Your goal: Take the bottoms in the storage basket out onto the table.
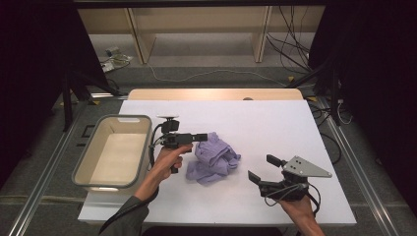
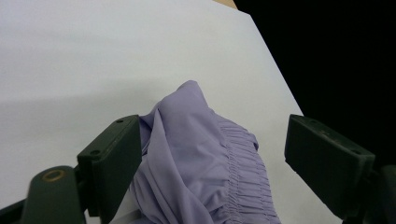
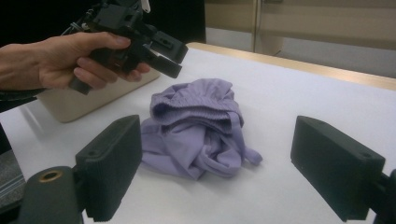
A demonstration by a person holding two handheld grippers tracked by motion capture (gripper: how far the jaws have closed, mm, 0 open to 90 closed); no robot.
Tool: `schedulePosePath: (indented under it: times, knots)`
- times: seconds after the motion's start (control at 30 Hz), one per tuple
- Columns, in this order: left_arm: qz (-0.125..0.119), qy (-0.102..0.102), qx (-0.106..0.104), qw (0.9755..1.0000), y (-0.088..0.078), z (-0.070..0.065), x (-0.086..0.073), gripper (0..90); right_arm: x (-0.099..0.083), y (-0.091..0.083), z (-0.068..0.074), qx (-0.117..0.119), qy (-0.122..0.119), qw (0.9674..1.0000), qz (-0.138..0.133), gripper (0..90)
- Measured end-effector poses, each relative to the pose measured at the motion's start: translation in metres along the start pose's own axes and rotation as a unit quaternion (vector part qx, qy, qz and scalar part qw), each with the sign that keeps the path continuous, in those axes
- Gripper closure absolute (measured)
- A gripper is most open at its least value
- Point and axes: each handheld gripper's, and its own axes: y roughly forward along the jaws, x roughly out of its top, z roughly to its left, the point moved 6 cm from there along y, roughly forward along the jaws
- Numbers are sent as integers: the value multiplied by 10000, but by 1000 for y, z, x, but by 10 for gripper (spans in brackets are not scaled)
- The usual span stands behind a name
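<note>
1. While the crumpled lilac garment (image 1: 213, 158) lies in a heap near the middle of the white worktop (image 1: 275, 128), no folding or moving of it shows as done: it is bunched, with its gathered waistband uppermost and a loose end trailing toward the person's side.
2. The left gripper (image 1: 202, 137) hovers at the garment's left upper edge, held level and pointing across the heap. In the left gripper view its jaws stand apart with the cloth between and below them; the left pad seems to brush a fold, the other stands clear, so nothing is pinched.
3. The right gripper (image 1: 262, 168) waits on the near right of the worktop, apart from the cloth. Its jaws are wide, and in the right gripper view they frame the heap from a distance with nothing between them.
4. A beige bin (image 1: 114, 150) sits at the left edge of the worktop, just beside the left hand (image 1: 168, 158), with nothing in it.
5. Judged from this, the work is at its start: the garment is still to be gripped, and whether it is to be spread, folded or dropped into the bin, all of that is left.
</note>
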Motion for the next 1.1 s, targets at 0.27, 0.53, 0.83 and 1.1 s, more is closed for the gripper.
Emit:
schedulePosePath:
  times: [0.27,0.53,0.83,1.1]
  knots:
    - [-8,77,-6,10000,-3,-4,1,185,0,0,0,-1,-9,10000,8,175]
    - [-29,141,45,9999,-8,-3,2,185,0,0,0,4,-7,10000,9,175]
    - [-67,287,-37,9996,-10,-7,1,186,0,0,0,10,-1,10000,8,175]
    - [-115,444,-39,9989,-13,-13,1,186,0,0,1,26,-4,10000,7,175]
